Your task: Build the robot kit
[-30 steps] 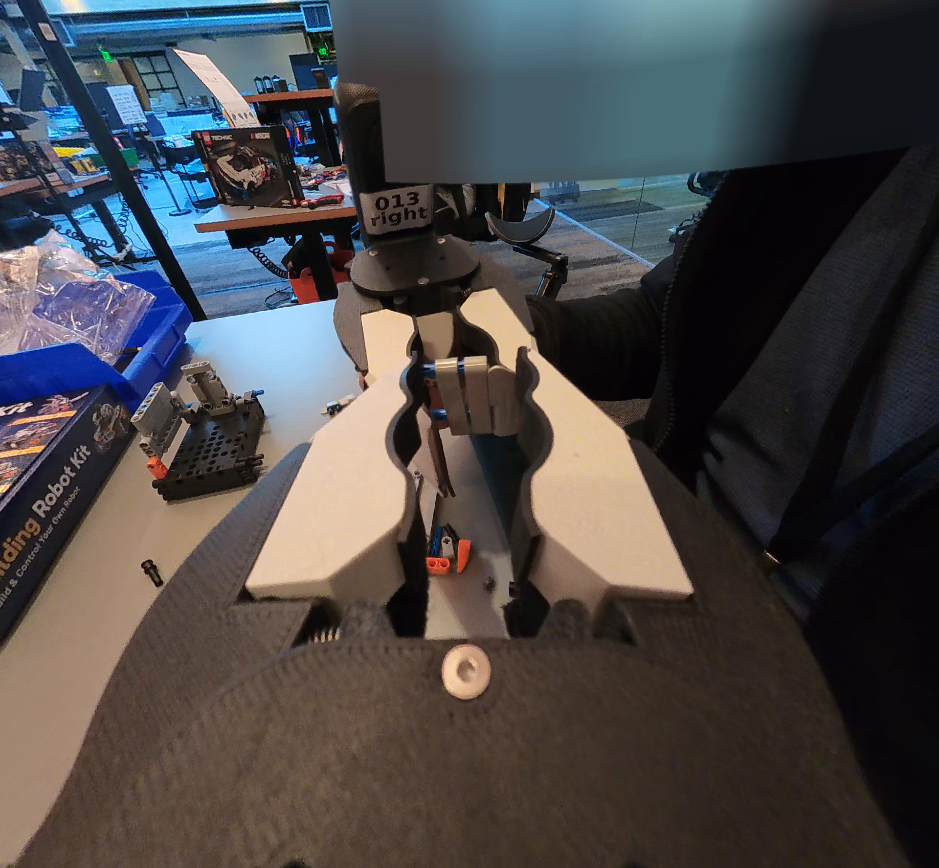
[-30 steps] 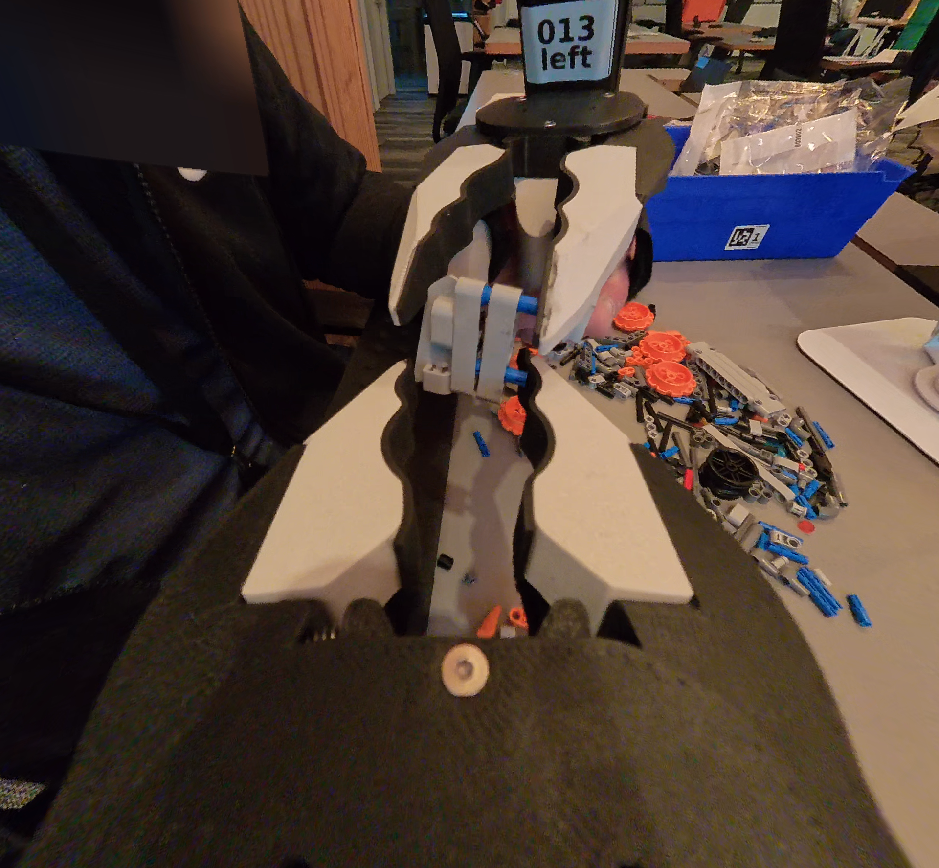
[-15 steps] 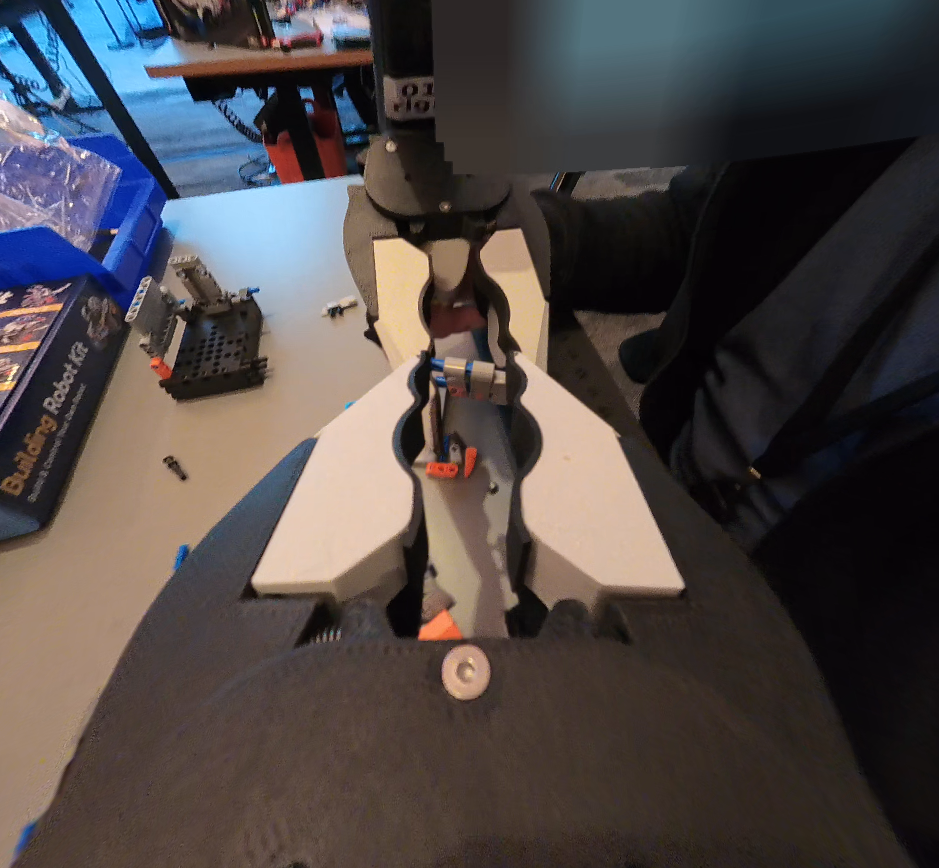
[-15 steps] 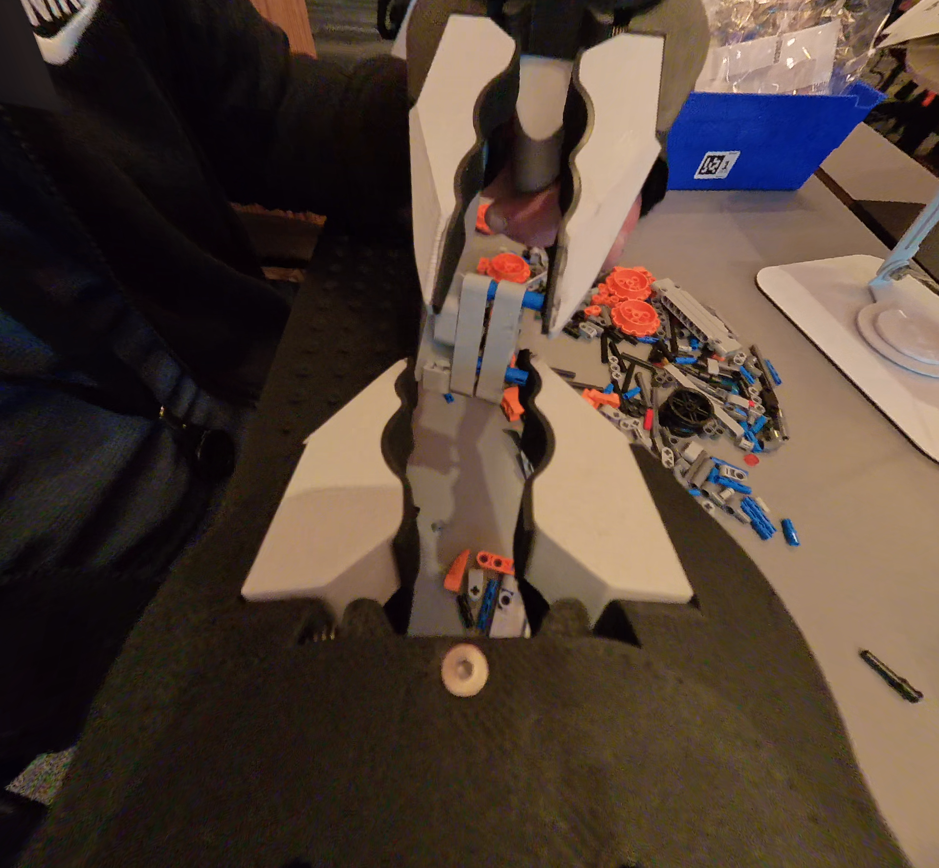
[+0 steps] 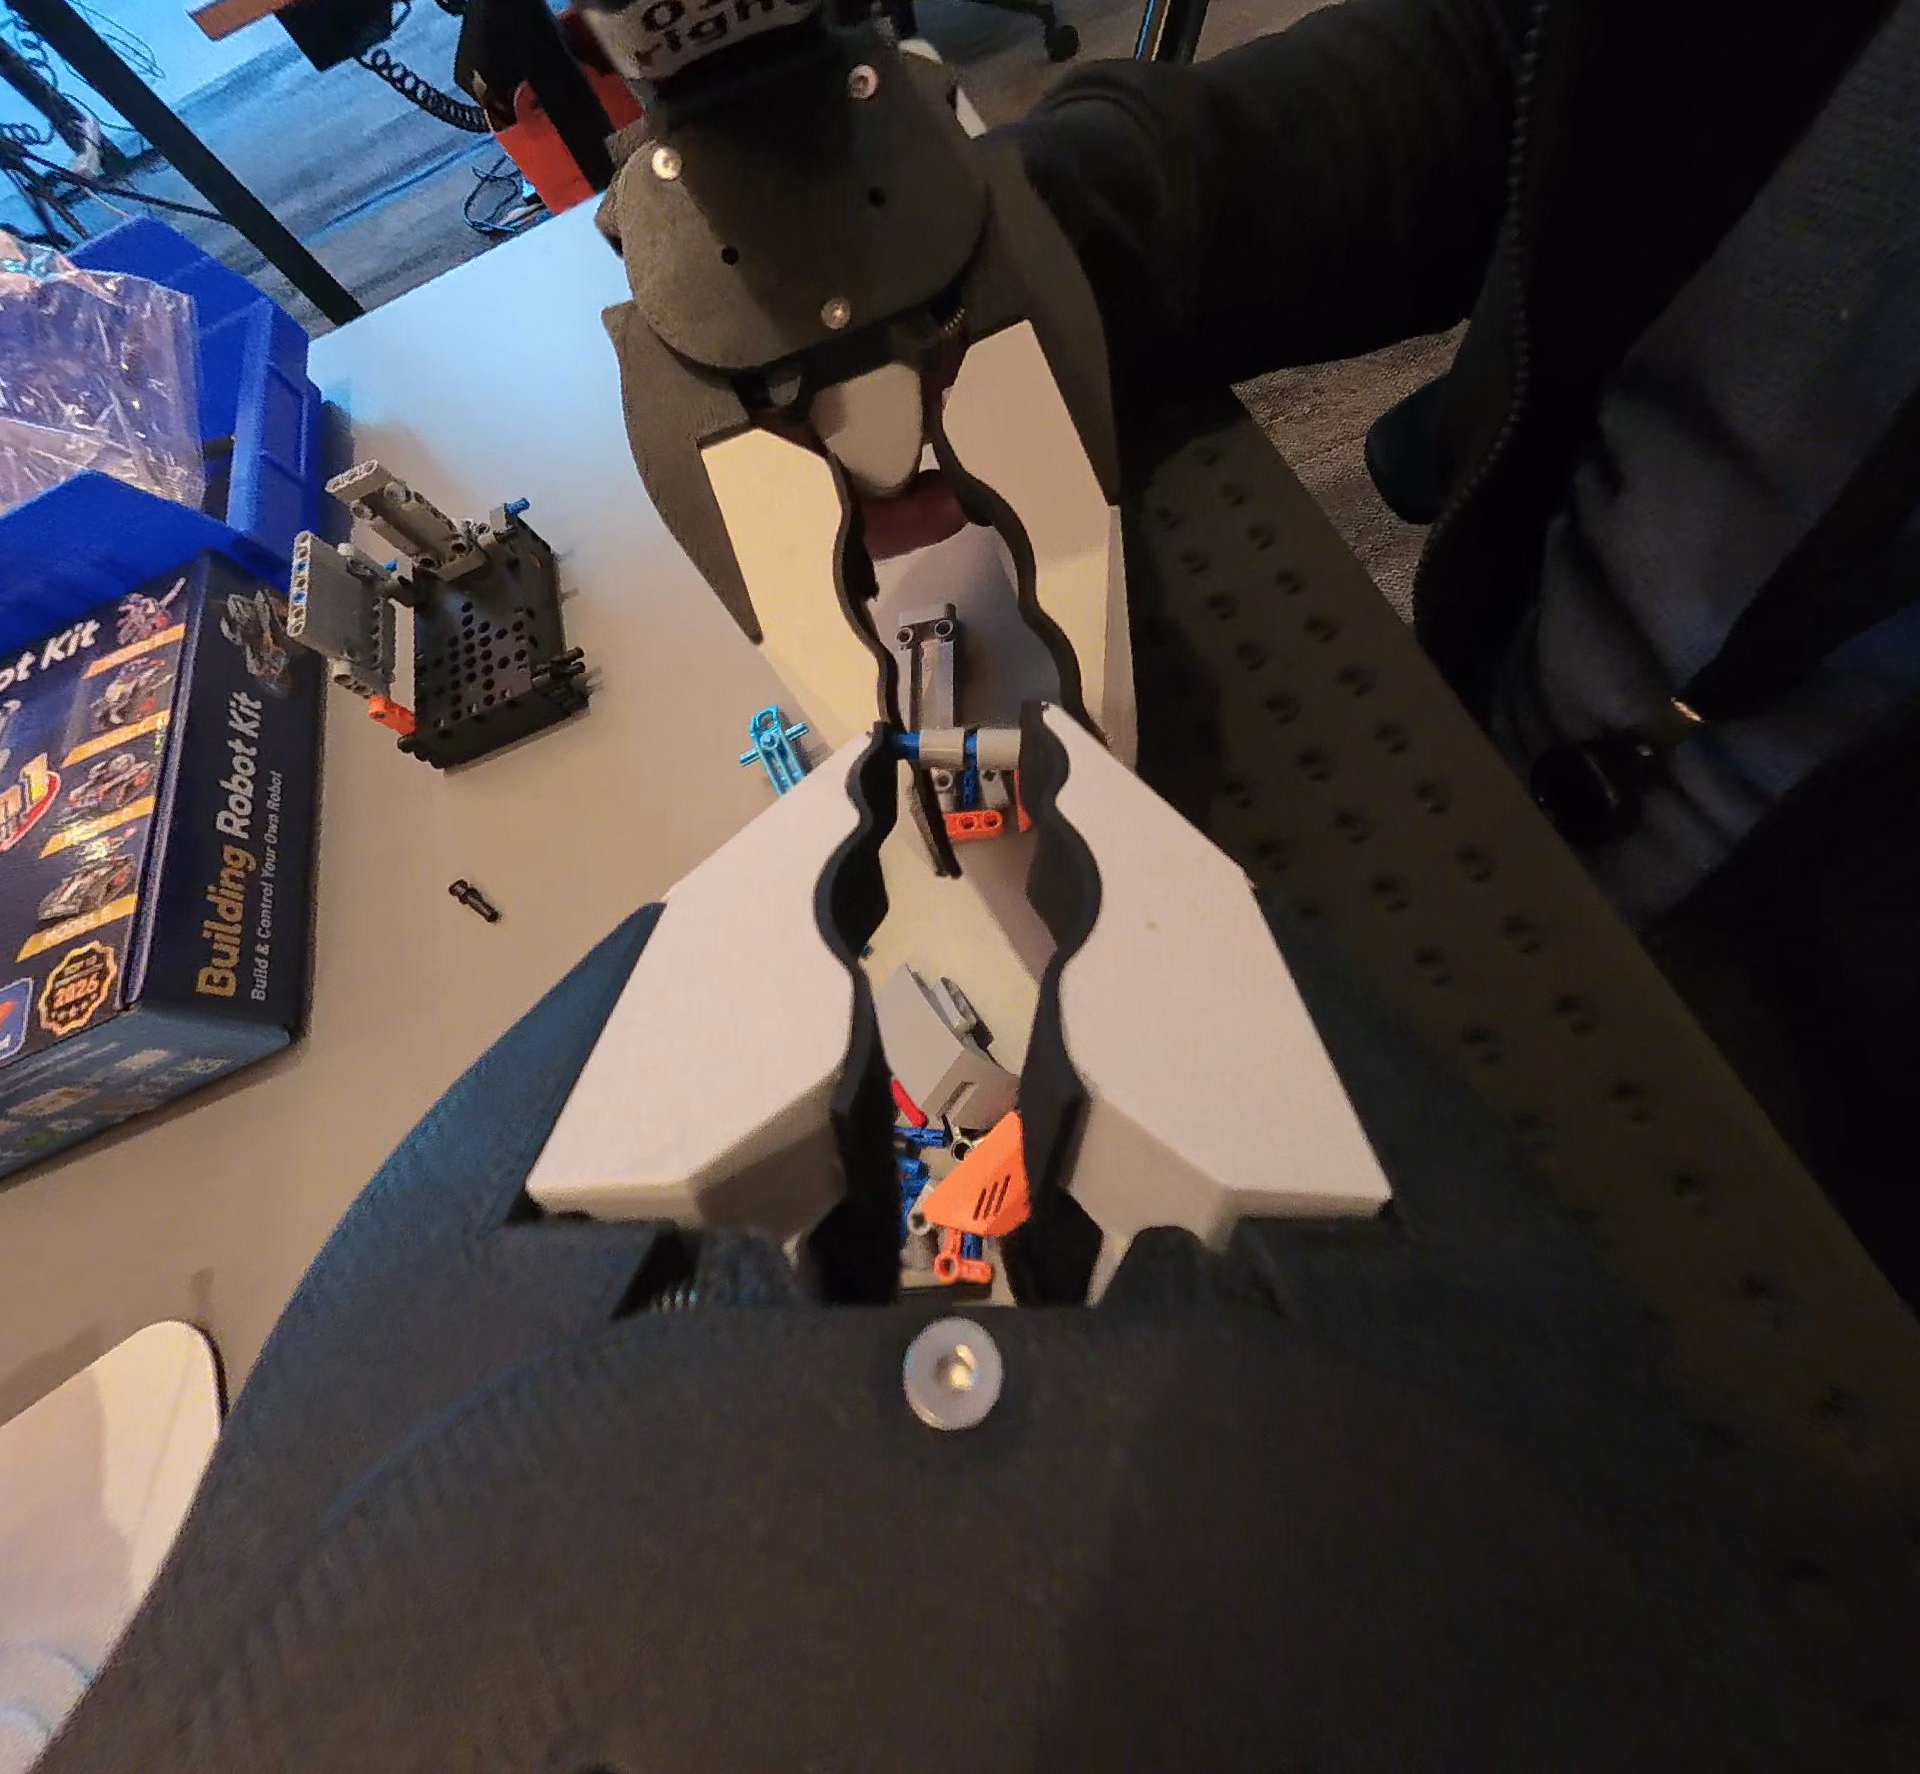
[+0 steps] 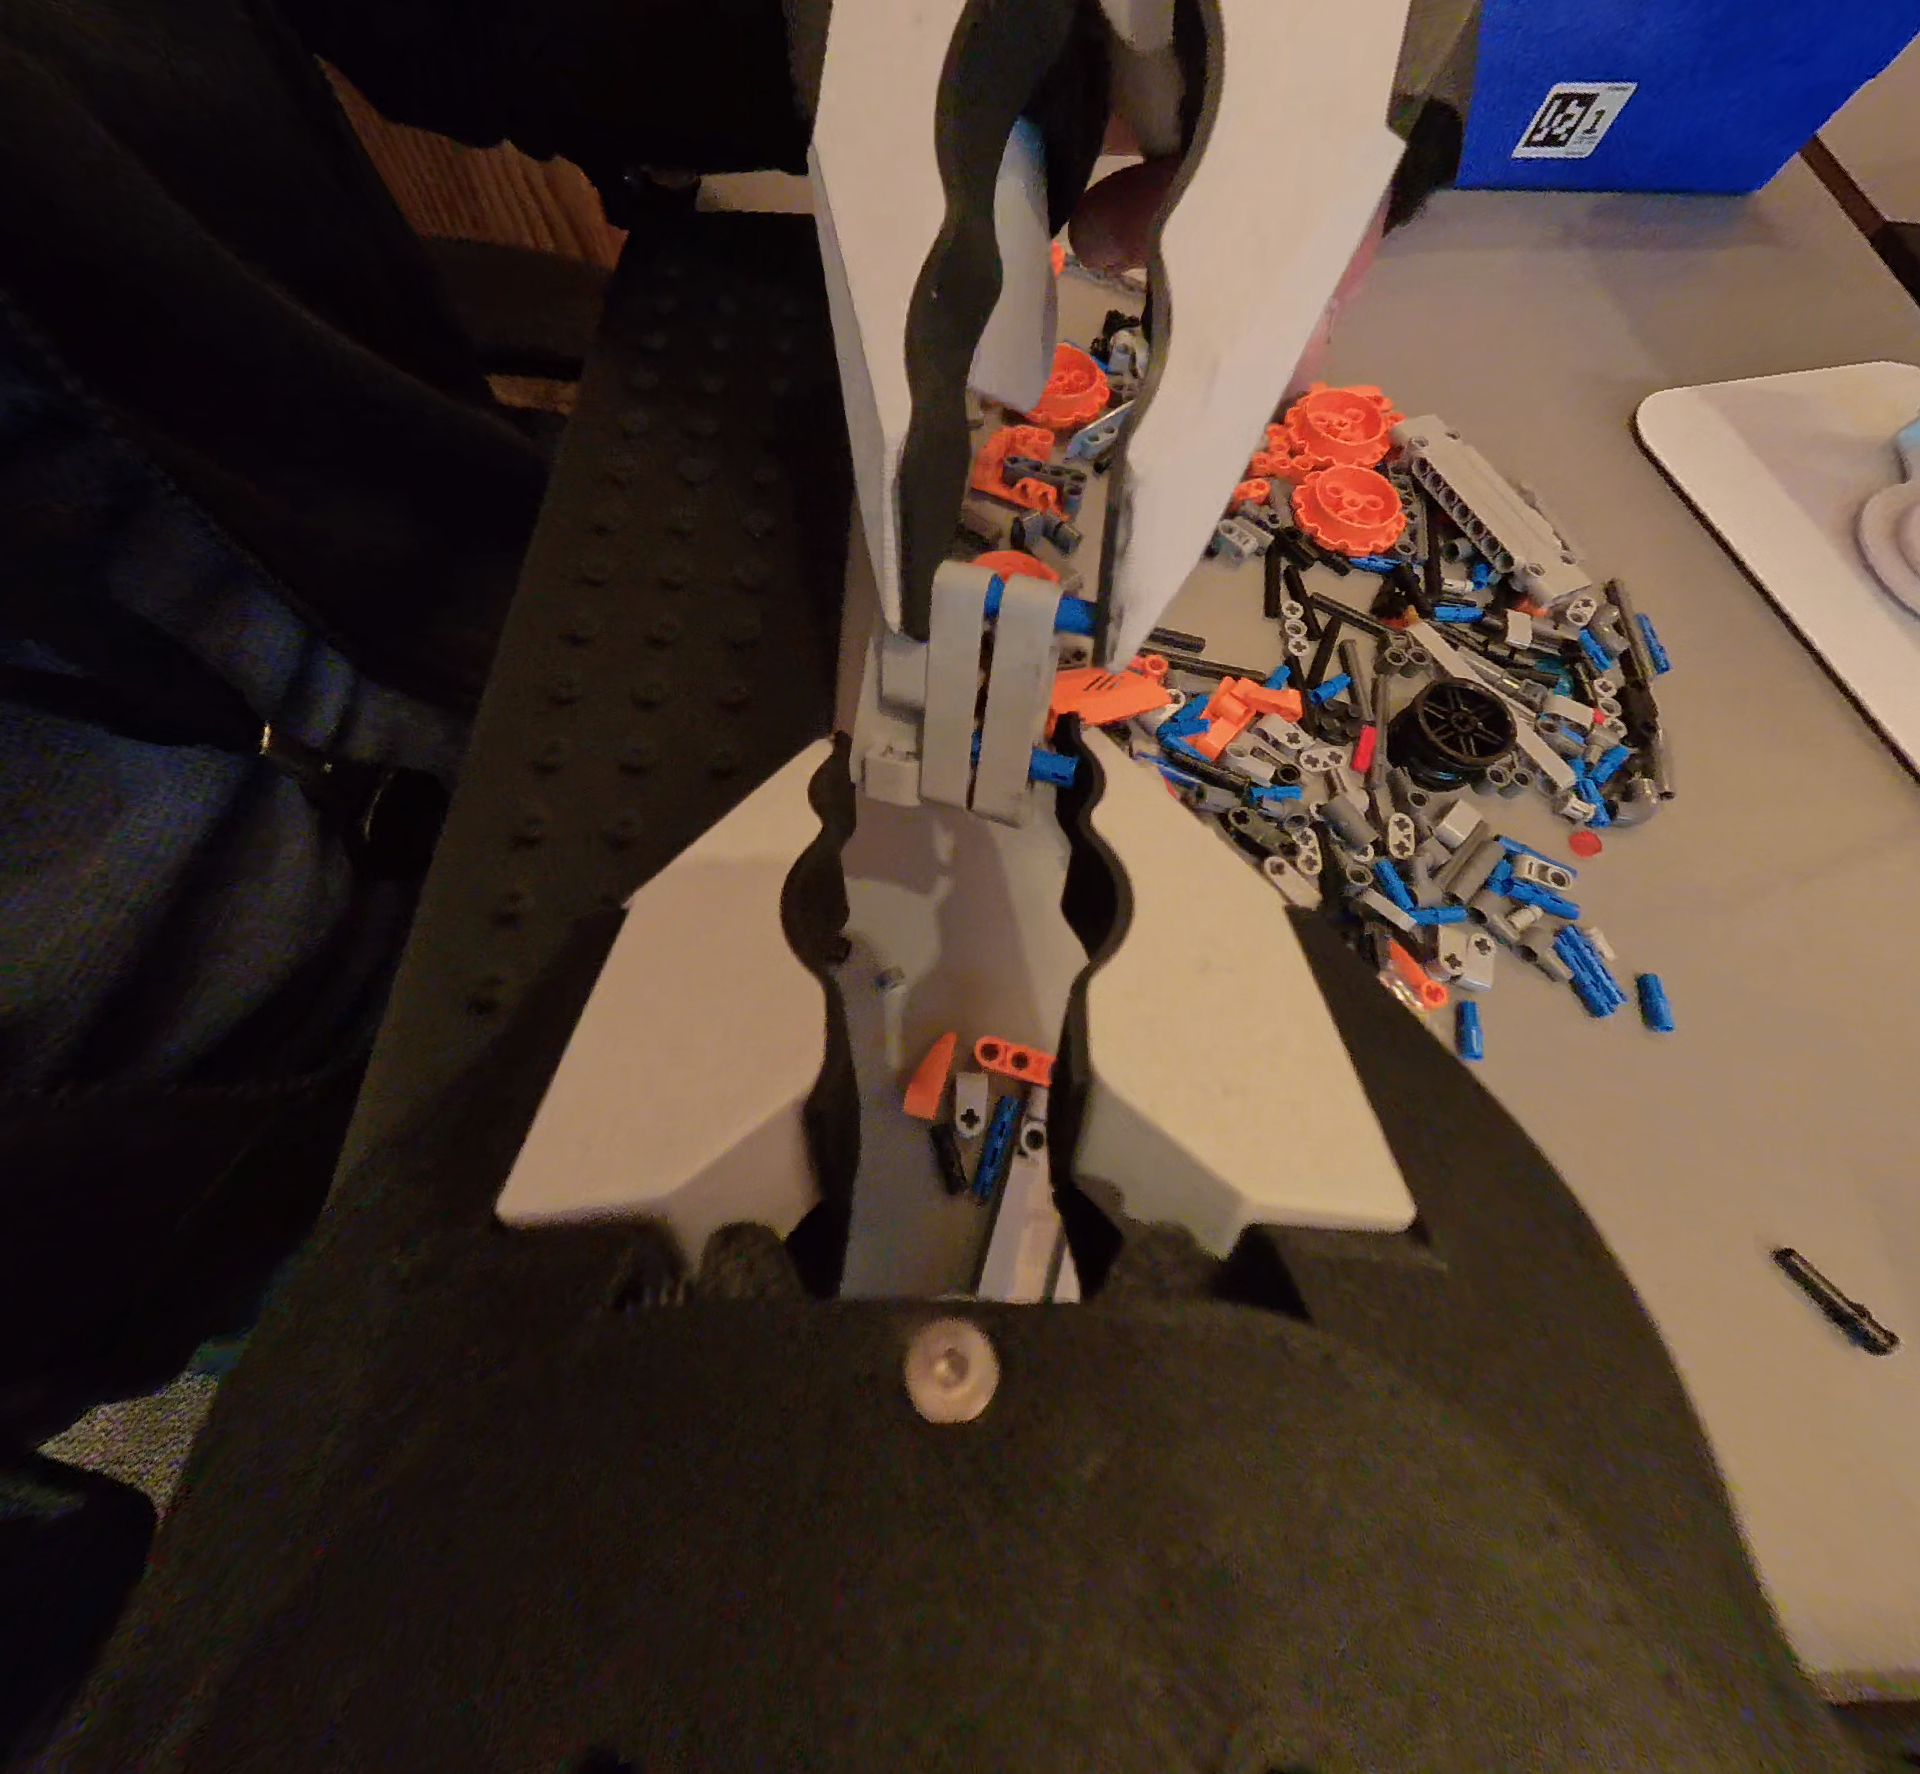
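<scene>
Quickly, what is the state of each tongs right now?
Left tongs: shut on the small grey-and-blue brick assembly.
Right tongs: shut on the same assembly, opposite end.

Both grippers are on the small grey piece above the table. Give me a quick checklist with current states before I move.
1. Left gripper pinching the grey and blue block piece: ok, tips shut on it.
2. Right gripper on the same piece: ok, tips against its lower end.
3. Blue pins seated through the piece: cannot tell.
4. Piece lifted off the table: ok.
5. Loose parts pile beneath and beside the grippers: not ok, crowded.
6. Black plate assembly apart from both grippers: ok.
</scene>
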The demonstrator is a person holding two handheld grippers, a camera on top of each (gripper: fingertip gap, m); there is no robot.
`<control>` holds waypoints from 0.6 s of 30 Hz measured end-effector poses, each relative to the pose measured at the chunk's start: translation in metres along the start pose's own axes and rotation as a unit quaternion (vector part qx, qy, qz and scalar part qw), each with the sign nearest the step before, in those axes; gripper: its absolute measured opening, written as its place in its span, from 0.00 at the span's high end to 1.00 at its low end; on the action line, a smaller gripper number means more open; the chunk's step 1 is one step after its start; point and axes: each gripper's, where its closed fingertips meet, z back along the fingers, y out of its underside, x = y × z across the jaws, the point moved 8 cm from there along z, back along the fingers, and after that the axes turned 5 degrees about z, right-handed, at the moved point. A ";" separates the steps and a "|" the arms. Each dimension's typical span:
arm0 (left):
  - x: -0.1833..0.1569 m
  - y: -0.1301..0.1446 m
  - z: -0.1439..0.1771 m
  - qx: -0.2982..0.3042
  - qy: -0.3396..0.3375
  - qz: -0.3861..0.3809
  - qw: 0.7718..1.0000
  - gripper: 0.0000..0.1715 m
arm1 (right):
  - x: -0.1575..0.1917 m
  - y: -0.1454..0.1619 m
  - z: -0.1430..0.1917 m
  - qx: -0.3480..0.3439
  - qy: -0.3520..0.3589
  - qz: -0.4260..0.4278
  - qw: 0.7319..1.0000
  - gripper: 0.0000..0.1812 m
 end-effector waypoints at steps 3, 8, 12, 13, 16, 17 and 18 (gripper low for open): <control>0.000 0.001 0.000 -0.028 0.001 0.019 0.999 0.88 | 0.000 0.000 0.002 -0.014 -0.017 -0.009 1.000 0.79; 0.008 0.014 0.003 -0.051 -0.018 0.054 0.997 0.88 | -0.007 -0.001 0.001 -0.021 0.028 -0.027 0.999 0.77; 0.009 0.016 -0.001 -0.049 -0.046 0.054 0.996 0.88 | -0.010 -0.007 -0.002 -0.016 0.076 -0.031 0.996 0.75; 0.009 0.017 -0.002 -0.049 -0.048 0.056 0.996 0.88 | -0.009 -0.007 -0.007 -0.002 0.088 -0.024 0.996 0.74; 0.012 0.015 0.001 -0.062 -0.058 0.063 0.994 0.88 | -0.012 -0.011 -0.009 0.007 0.147 -0.012 0.989 0.80; 0.013 0.014 0.002 -0.062 -0.066 0.060 0.994 0.88 | -0.013 -0.013 -0.009 0.005 0.160 -0.010 0.987 0.80; 0.014 0.014 0.001 -0.058 -0.071 0.057 0.994 0.88 | -0.014 -0.013 -0.009 0.009 0.173 -0.006 0.985 0.80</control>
